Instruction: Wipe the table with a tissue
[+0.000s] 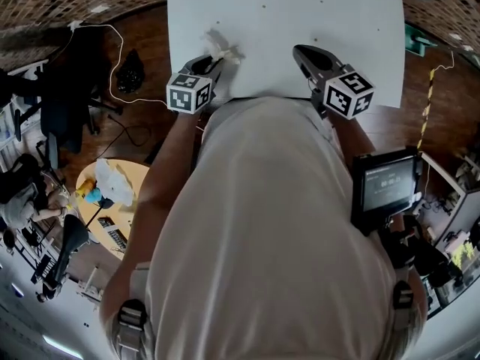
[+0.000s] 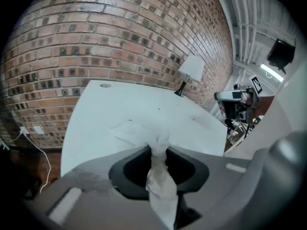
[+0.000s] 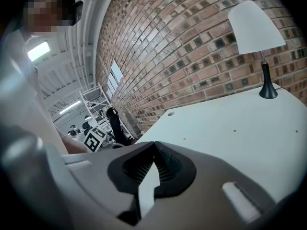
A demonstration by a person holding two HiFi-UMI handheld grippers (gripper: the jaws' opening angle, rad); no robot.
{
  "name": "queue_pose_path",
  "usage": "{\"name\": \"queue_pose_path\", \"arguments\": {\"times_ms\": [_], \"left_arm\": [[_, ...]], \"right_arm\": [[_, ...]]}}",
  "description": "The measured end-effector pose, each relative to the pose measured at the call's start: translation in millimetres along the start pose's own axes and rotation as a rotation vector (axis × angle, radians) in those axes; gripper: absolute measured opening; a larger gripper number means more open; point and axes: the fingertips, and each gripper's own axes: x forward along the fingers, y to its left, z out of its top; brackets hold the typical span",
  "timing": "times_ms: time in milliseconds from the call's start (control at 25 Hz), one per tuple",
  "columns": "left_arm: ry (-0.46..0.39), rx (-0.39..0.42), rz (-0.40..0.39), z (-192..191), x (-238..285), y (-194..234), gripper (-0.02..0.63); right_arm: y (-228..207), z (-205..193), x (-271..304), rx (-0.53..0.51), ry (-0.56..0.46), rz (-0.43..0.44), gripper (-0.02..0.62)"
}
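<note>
A white tissue (image 1: 227,52) is pinched in my left gripper (image 1: 216,61) near the front left of the white table (image 1: 300,21). In the left gripper view the tissue (image 2: 160,176) runs twisted between the jaws of the left gripper (image 2: 158,152). Its free end spreads flat on the table (image 2: 96,123) just ahead. My right gripper (image 1: 302,53) hovers over the table's front edge, about a hand's width to the right, apart from the tissue. In the right gripper view the right gripper (image 3: 153,146) has its tips together with nothing between them.
A table lamp (image 3: 256,28) with a white shade stands at the far side, also seen in the left gripper view as the lamp (image 2: 191,70). A brick wall (image 2: 96,42) backs the table. Small dark specks dot the top. A round cable hole (image 3: 170,113) sits near the far edge.
</note>
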Motion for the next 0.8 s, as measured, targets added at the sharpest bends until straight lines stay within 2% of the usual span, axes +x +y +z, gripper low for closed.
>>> {"name": "queue_pose_path", "arguments": {"times_ms": [200, 320, 560, 680, 800], "left_arm": [[0.015, -0.006, 0.111, 9.4, 0.2, 41.4, 0.097], [0.017, -0.051, 0.188, 22.9, 2.9, 61.8, 0.098], [-0.009, -0.121, 0.412, 49.3, -3.6, 111.0, 0.098], [-0.013, -0.097, 0.47, 59.4, -2.7, 123.4, 0.098], [0.037, -0.036, 0.48, 58.6, 8.2, 123.4, 0.098]], "right_arm": [[-1.2, -5.7, -5.1, 0.003, -0.005, 0.0, 0.008], [-6.2, -8.5, -16.6, 0.02, -0.012, -0.012, 0.007], [-23.2, -4.1, -38.0, 0.048, -0.043, -0.049, 0.008], [-31.6, -6.3, -45.5, 0.069, -0.048, -0.066, 0.008], [-37.6, -8.9, -53.9, 0.088, -0.054, -0.082, 0.007]]}}
